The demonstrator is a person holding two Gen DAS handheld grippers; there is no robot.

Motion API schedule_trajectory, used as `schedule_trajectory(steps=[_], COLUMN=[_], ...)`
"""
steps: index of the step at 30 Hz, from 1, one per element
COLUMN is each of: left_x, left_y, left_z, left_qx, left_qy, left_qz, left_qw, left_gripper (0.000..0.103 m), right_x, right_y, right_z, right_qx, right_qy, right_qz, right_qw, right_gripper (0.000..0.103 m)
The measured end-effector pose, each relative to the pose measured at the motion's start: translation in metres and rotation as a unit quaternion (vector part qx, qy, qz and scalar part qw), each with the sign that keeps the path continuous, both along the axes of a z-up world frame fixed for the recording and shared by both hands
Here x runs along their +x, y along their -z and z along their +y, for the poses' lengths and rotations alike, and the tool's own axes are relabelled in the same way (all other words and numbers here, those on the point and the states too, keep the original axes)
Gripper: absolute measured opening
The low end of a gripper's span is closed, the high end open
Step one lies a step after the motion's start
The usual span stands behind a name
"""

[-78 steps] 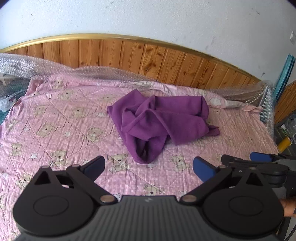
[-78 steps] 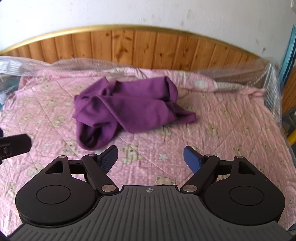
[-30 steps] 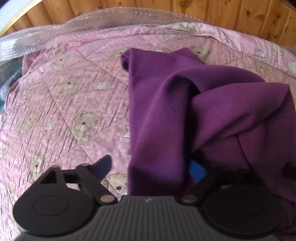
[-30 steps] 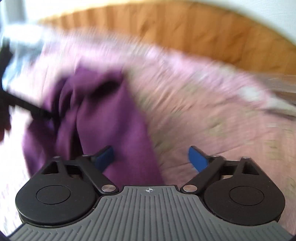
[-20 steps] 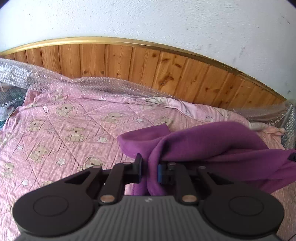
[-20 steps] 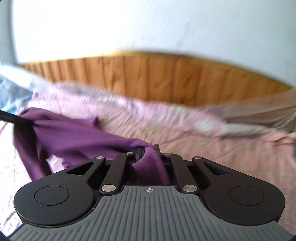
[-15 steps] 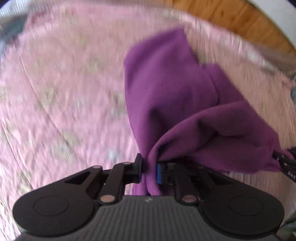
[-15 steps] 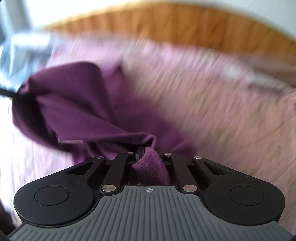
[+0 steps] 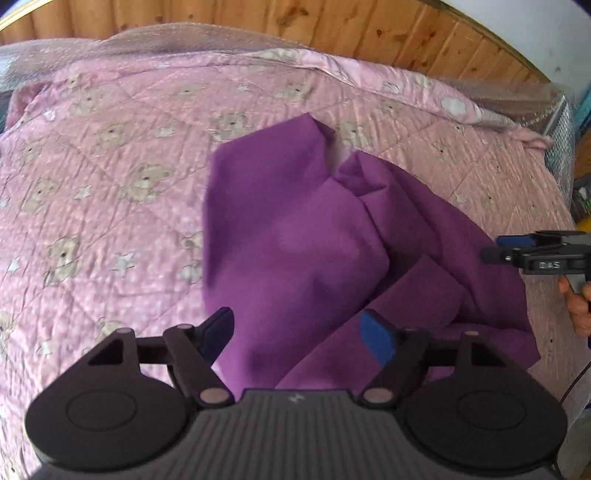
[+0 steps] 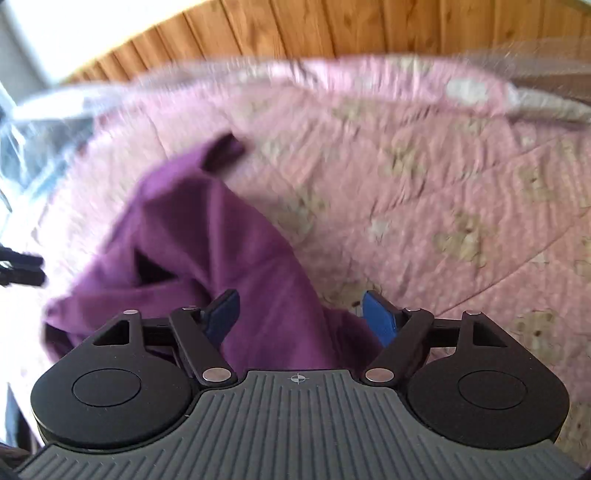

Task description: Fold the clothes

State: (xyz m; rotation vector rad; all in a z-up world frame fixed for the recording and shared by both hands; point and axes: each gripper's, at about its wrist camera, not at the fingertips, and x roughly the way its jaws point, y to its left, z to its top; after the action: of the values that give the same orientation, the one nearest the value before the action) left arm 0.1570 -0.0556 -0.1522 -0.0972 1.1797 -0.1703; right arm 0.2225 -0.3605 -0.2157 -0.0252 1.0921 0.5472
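Though blur smears the right view, both grippers — left gripper [image 9: 297, 328], right gripper [image 10: 301, 314] — gape, seemingly released, over the purple garment [image 9: 295, 236].

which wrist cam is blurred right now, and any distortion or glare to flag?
Right wrist view: heavy motion blur across the purple garment and pink quilt, with blown-out white at the left edge; only the right hand-held gripper is crisp. Left wrist view: mostly sharp, garment slightly soft, and fisheye bows the wooden headboard.

Pink teddy-bear quilt [image 9: 110, 177] carries purple garment [image 9: 295, 236].
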Motion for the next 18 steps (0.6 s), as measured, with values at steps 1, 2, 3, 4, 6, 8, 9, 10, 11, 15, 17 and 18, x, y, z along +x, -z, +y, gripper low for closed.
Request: schedule_trajectory(steps=[1,2,3,4,6,8,9,10,11,15,17,18], left_x=[0.005,0.007,0.009,0.010,0.002,-0.005,-0.009,-0.013,-0.017,-0.032,-0.040,-0.042], left_y=[0.010,0.020,0.027,0.032,0.014,-0.005,-0.015,-0.025,-0.031,-0.019,-0.011,-0.009], left_z=[-0.014,-0.027,-0.036,-0.046,-0.041,-0.036,-0.033,-0.030,-0.018,0.027,0.043,0.046], left_qx=[-0.010,-0.016,-0.012,-0.006,-0.032,-0.060,-0.074,-0.087,-0.093,-0.062,-0.068,-0.067], left_qy=[0.025,0.049,0.060,0.070,0.069,0.067,0.066,0.065,0.052,0.012,0.008,0.009], left_qz=[0.007,0.017,0.028,0.039,0.011,-0.019,-0.034,-0.049,-0.058,-0.025,-0.006,-0.003], left_qw=[0.9996,0.9985,0.9977,0.9967,0.9970,0.9957,0.9945,0.9928,0.9926,0.9977,0.9976,0.9977], left_gripper=[0.072,0.061,0.024,0.008,0.011,0.013,0.017,0.020,0.021,0.022,0.023,0.026], right_x=[0.003,0.005,0.008,0.008,0.000,-0.018,-0.031,-0.044,-0.057,-0.082,-0.074,-0.067], right_y=[0.014,0.019,0.017,0.009,-0.027,-0.080,-0.109,-0.139,-0.168,-0.168,-0.105,-0.067], right_z=[0.007,0.011,0.009,0.000,-0.028,-0.048,-0.052,-0.057,-0.062,-0.025,-0.035,-0.047], right_qx=[-0.001,-0.001,0.003,0.015,0.044,0.075,0.092,0.109,0.126,0.069,0.019,-0.011], right_qy=[-0.017,-0.021,-0.015,0.008,0.077,0.114,0.113,0.112,0.111,0.096,0.162,0.202], right_qz=[0.018,0.017,0.013,0.003,-0.047,-0.116,-0.153,-0.190,-0.226,-0.231,-0.167,-0.126], right_qw=[1.000,1.000,1.000,1.000,0.995,0.984,0.977,0.969,0.960,0.966,0.972,0.971], right_gripper=[0.031,0.020,0.002,0.002,0.000,0.000,0.000,0.000,0.000,0.026,0.083,0.085])
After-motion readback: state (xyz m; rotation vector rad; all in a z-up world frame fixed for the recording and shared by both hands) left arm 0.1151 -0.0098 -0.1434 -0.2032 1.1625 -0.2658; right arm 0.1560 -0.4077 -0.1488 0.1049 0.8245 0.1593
